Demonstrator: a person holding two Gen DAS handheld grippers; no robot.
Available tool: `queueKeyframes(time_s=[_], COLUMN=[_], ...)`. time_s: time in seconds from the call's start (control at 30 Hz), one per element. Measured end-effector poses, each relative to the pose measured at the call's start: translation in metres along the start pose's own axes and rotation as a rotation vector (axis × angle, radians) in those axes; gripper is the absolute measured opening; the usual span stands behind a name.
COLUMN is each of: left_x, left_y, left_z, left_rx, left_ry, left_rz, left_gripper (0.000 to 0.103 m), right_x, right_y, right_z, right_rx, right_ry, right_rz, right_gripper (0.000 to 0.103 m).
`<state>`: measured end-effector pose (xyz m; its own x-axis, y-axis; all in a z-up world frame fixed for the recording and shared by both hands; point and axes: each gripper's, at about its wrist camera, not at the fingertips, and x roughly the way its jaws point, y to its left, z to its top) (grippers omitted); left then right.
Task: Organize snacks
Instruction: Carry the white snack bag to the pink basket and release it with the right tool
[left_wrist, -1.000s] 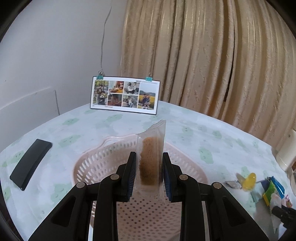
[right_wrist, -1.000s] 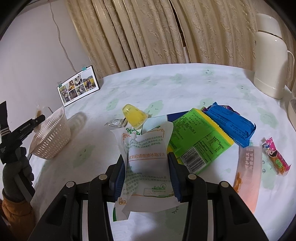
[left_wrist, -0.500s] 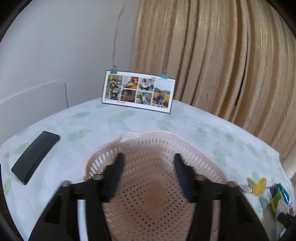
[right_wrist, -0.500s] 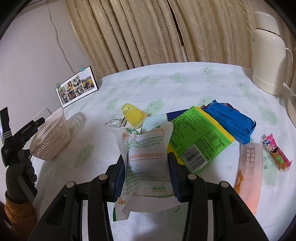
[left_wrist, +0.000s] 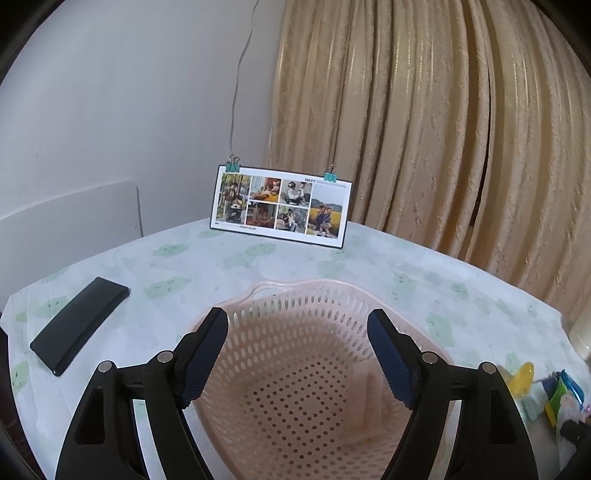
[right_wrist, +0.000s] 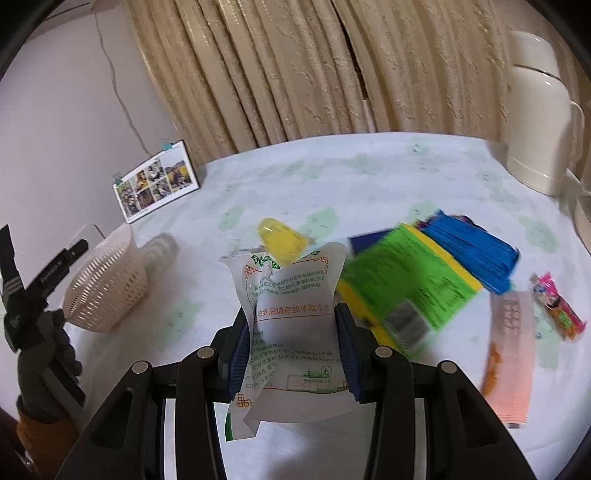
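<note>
While the right tool (right_wrist: 291, 354) clamps a white snack pouch (right_wrist: 291, 321) between its blue pads, the pouch stands upright above the tabletop (right_wrist: 332, 177), its printed face toward the camera. Just behind the pouch sits a yellow jelly cup (right_wrist: 280, 240). To the right of it lie a green packet (right_wrist: 402, 280), a blue packet (right_wrist: 472, 247), a pale pink wrapper (right_wrist: 509, 354) and a small pink candy bar (right_wrist: 557, 306), all flat on the cloth; these are blurred. A cream thermos jug (right_wrist: 539, 122) stands at the far right edge.

Over at the left, the pink basket (left_wrist: 295, 306) sits on the tabletop, and the left tool (left_wrist: 297, 354) hangs above it with its jaws spread wide and nothing between them. A pale clear packet (left_wrist: 369, 406) lies inside the basket against its right wall; its contents are hard to make out. Beside the basket, to the left, lies a flat black case (left_wrist: 77, 325). Beyond it, a photo card (left_wrist: 280, 206) stands upright near the curtain (left_wrist: 443, 129), with two green clips on its top edge. In the right wrist view a gloved hand (right_wrist: 44, 354) grips the left tool's handle next to the basket.
</note>
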<state>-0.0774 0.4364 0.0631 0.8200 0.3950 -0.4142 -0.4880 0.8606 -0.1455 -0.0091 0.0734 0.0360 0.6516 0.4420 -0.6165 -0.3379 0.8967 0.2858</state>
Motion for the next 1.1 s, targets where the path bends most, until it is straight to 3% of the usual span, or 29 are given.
queueKeyframes(time_s=[0.53,0.77,1.1], left_x=[-0.004,-0.011,-0.023], left_y=[0.010,0.031,0.060], left_z=[0.001,0.005,0.006], left_rx=[-0.039,-0.129,-0.272], left_ry=[-0.017,-0.052,-0.113], left_rz=[0.023,0.077,0.115], left_gripper=[0.084,0.084,0.084], right_x=[0.030,0.047,0.081], right_y=[0.134,0.184,0.215], right_z=[0.057,0.070,0.065], right_rx=[-0.138,-0.185,-0.192], right_ry=[-0.030,-0.022,0.040], right_rz=[0.226,0.303,0.348], right_gripper=[0.040,0.040,0.042])
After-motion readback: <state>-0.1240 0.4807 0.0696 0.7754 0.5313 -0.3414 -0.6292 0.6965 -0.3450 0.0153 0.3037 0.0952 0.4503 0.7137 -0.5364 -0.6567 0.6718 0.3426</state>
